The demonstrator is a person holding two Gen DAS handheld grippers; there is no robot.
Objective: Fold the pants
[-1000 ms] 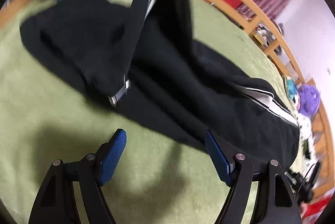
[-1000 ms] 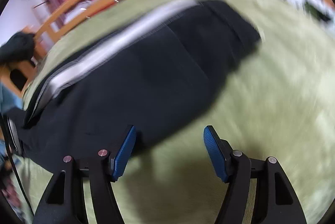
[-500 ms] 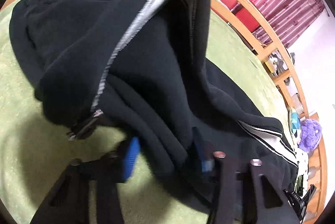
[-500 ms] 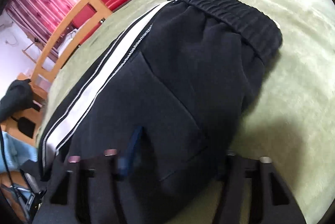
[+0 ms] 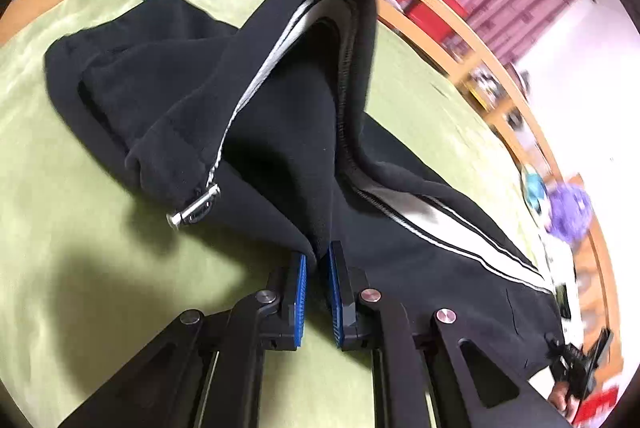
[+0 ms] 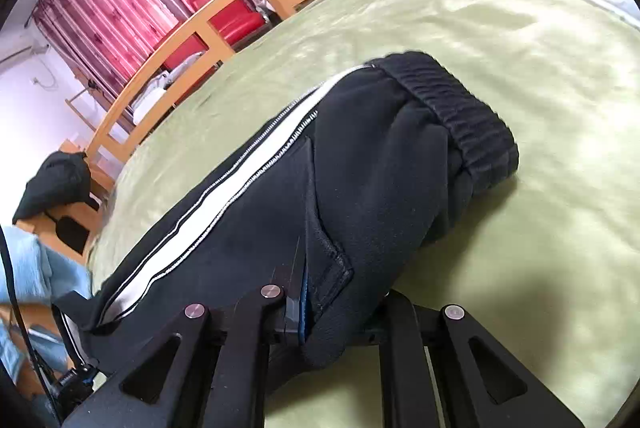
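I am holding the black pants (image 5: 280, 115) with both tools, and the pants are lying on the green blanket (image 5: 80, 268) of the bed. My left gripper (image 5: 318, 264) has just been closing, and now its blue pads are together on a pinch of the black cloth near the leg end; the cloth is rising from the pads toward twelve o'clock like a small tent. A metal zipper pull (image 5: 194, 205) is hanging from the hem at about ten o'clock from these pads. My right gripper (image 6: 320, 304) has also just been closing, and it is clamped on the edge of the pants near the pocket; one pad is showing only as a thin blue line and the other is hidden under the cloth. The ribbed waistband (image 6: 452, 107) is lying at about one o'clock from this grip, and the white side stripe (image 6: 224, 187) is running away toward ten o'clock.

I judge that the step in hand is the start of a fold: both near edges are pinched and are beginning to lift. The next move, I think, is asking me to carry both grips together across the pants, keeping them level so that the cloth is not twisting, and to lay the edge evenly on the far side.

I am finding no brand, label or writing that I can read.
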